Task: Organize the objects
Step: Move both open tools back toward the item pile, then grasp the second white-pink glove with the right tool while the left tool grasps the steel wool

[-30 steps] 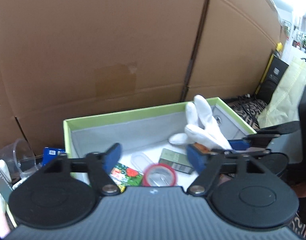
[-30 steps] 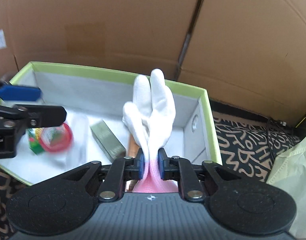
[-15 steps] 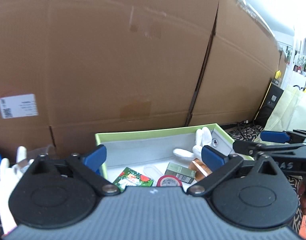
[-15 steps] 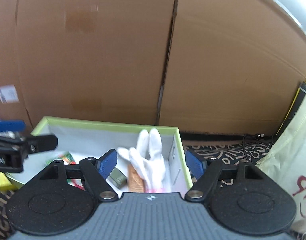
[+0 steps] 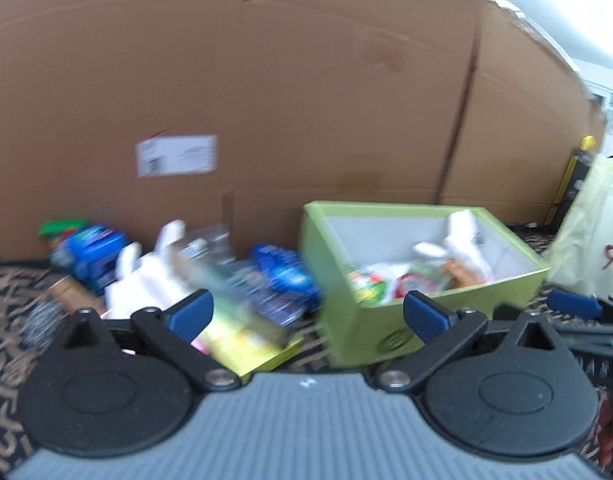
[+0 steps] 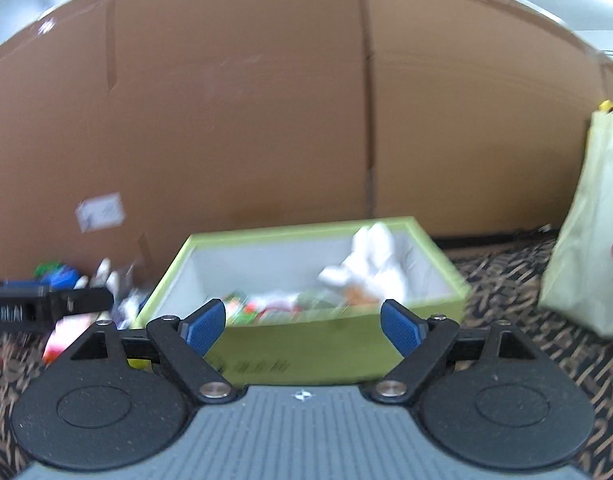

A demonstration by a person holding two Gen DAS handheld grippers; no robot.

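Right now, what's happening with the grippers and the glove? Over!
Left gripper open, empty. Right gripper open, empty. White glove lying in green box, right end. Second glove outside with loose clutter; nothing blocking the box.

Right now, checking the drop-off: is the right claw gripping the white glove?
No, the right claw is open and empty; the white glove lies inside the green box.

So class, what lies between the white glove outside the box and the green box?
In the left wrist view, between the white glove and green cardboard box lie blurred clear plastic and blue packets.
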